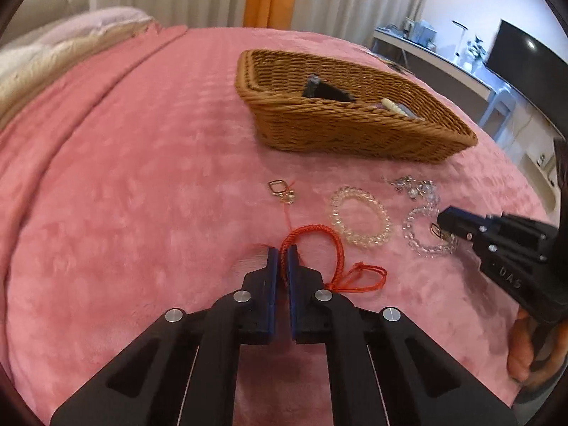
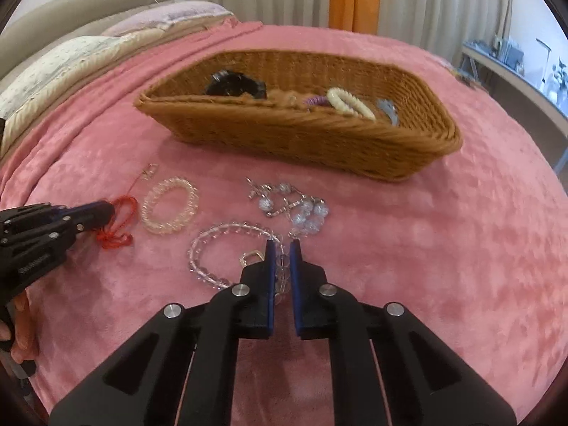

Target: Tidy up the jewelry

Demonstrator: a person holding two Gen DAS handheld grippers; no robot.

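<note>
A wicker basket (image 1: 355, 135) (image 2: 301, 135) on the pink blanket holds a black piece (image 2: 234, 83), a cream bangle (image 2: 349, 103) and other jewelry. In front of it lie a red cord bracelet (image 1: 319, 241) (image 2: 120, 220), a pale spiral bracelet (image 1: 360, 222) (image 2: 168, 206), a clear bead bracelet (image 1: 426, 238) (image 2: 213, 255), a silver bead chain (image 1: 411, 186) (image 2: 294, 206) and a gold clasp (image 1: 280, 191). My left gripper (image 1: 283, 252) (image 2: 106, 209) is shut on the red cord bracelet. My right gripper (image 2: 283, 248) (image 1: 443, 223) is shut on the clear bead bracelet.
The pink blanket (image 1: 142, 195) covers the bed. Pillows (image 2: 71, 60) lie at the far left. A desk with a dark monitor (image 1: 525, 60) stands at the right, curtains behind.
</note>
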